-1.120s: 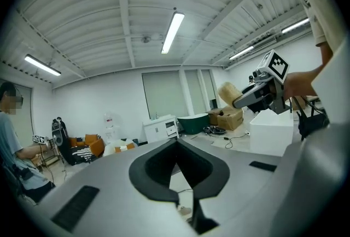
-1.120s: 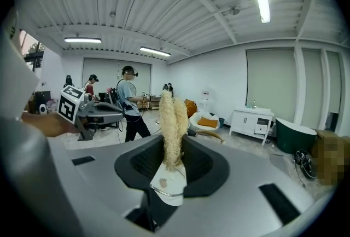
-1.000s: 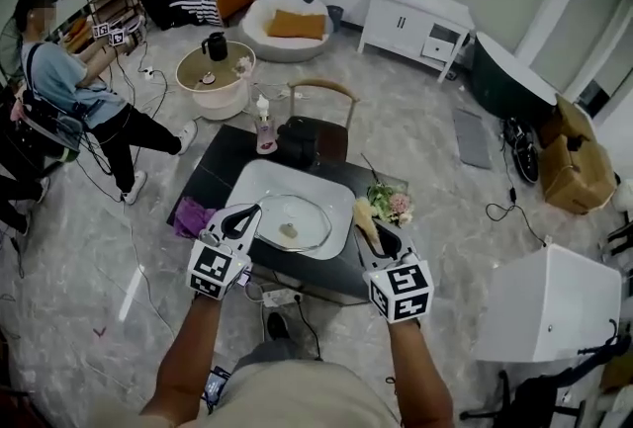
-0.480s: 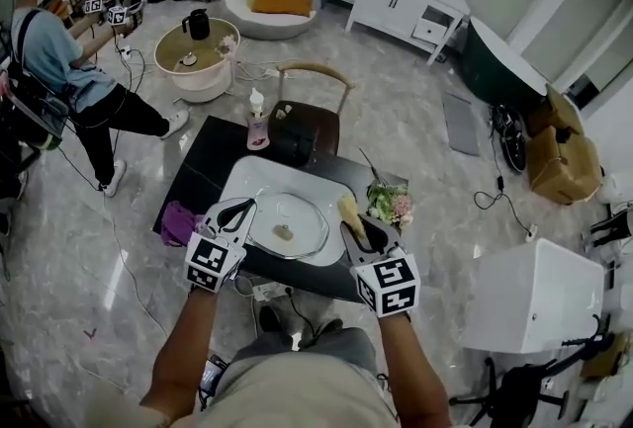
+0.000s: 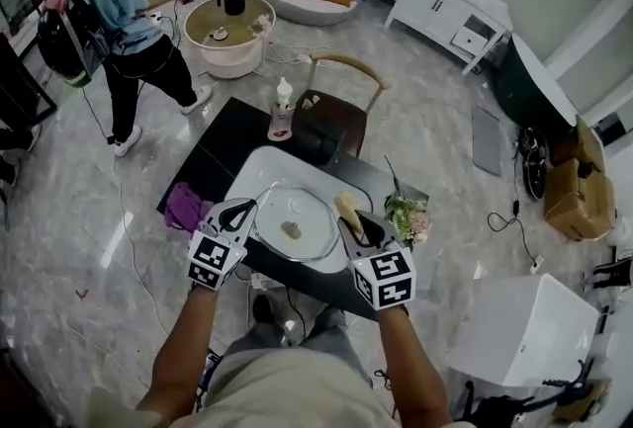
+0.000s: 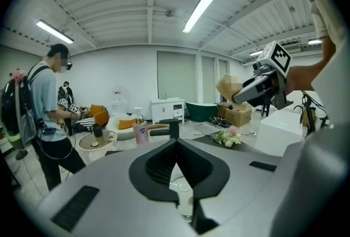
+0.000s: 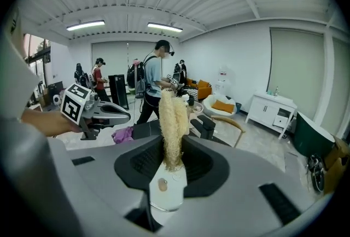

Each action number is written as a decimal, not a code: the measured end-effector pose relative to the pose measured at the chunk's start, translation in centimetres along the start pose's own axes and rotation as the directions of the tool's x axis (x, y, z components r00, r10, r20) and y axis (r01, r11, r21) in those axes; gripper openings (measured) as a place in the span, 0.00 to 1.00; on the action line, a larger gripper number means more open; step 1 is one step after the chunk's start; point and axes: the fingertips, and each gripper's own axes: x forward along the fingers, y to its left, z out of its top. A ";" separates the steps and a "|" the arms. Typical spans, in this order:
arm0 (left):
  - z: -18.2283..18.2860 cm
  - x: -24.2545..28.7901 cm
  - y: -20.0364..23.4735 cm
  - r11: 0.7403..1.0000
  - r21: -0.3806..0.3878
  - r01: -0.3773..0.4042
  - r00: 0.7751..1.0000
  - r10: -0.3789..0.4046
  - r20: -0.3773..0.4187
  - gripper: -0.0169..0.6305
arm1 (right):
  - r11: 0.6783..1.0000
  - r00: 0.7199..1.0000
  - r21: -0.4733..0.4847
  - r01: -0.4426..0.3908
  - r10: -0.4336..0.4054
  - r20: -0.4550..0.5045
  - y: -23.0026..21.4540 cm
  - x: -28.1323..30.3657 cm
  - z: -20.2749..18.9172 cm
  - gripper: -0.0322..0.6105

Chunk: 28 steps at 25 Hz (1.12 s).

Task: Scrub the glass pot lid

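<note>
The glass pot lid point(image 5: 309, 214), with a small knob in its middle, lies flat in a white tray point(image 5: 259, 171) on a black table point(image 5: 223, 159). My left gripper point(image 5: 252, 208) hovers at the lid's left rim, shut with nothing in it; in the left gripper view its jaws point(image 6: 176, 142) meet at the tip. My right gripper point(image 5: 352, 220) is at the lid's right rim, shut on a pale yellow loofah scrubber point(image 5: 345, 207). The loofah point(image 7: 173, 121) stands up between the jaws, with the lid's knob point(image 7: 162, 185) below it.
A pink soap bottle point(image 5: 282, 120) and a wooden chair point(image 5: 338, 115) stand behind the tray. A purple cloth point(image 5: 185, 205) lies at the table's left, a bunch of flowers point(image 5: 408, 215) at its right. A person point(image 5: 124, 6) stands far left. A white box point(image 5: 514, 327) is at the right.
My right gripper with the loofah has come closer to the lid's right rim. The left gripper keeps its place beside the lid. The view has shifted and the person at far left has moved.
</note>
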 end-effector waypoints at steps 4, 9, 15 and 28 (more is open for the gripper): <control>-2.6 1.0 -0.6 0.999 -0.043 -0.027 0.998 0.024 -0.054 0.05 | 0.998 0.997 -0.010 -0.068 0.068 -0.043 -0.7 2.5 -1.5 0.21; -6.1 2.8 -1.4 0.996 -0.075 -0.052 0.993 0.043 -0.114 0.05 | 0.990 0.984 -0.023 -0.142 0.138 -0.108 -1.1 6.5 -4.5 0.21; -11.5 5.3 -1.8 0.994 -0.093 -0.056 0.978 0.036 -0.205 0.05 | 0.981 0.969 -0.006 -0.192 0.188 -0.162 -1.9 11.3 -8.0 0.21; -18.9 9.3 -4.2 0.997 -0.080 -0.003 0.938 -0.024 -0.345 0.05 | 0.952 0.887 0.024 -0.306 0.295 -0.354 0.8 18.1 -19.0 0.21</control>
